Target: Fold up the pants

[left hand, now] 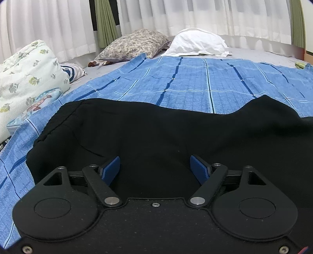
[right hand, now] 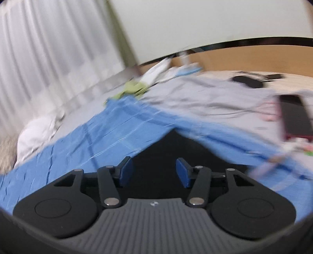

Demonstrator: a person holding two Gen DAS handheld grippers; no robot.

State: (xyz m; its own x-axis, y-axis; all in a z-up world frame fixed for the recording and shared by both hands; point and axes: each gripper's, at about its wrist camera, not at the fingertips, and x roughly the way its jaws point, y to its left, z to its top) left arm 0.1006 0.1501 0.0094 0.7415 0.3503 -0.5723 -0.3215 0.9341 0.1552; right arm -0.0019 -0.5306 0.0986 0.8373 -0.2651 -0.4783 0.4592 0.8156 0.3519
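My left tongs: jaws spread wide, blue pads apart, nothing between them, poised over the black pants, which fill the lower middle of the left wrist view and lie on the blue plaid blanket. Far left of that view: a floral quilt bundle, with a striped cloth just beside it. Upper centre-left: a flowered pillow. Upper centre-right: a white pillow, touching the far edge of the blanket. Along the top: white curtains, with a green curtain hanging between them. My right tongs: jaws likewise parted, blue pads holding nothing; this view is motion-blurred. Left side of the right wrist view: white curtain and a white pillow. Centre: the blue blanket, with a dark pointed corner of the pants showing just ahead of the pads; whether the pads touch the fabric I cannot tell. Upper centre: a small green cloth at the blanket's far corner. Right: a grey sheet and a dark flat object, too blurred to identify.
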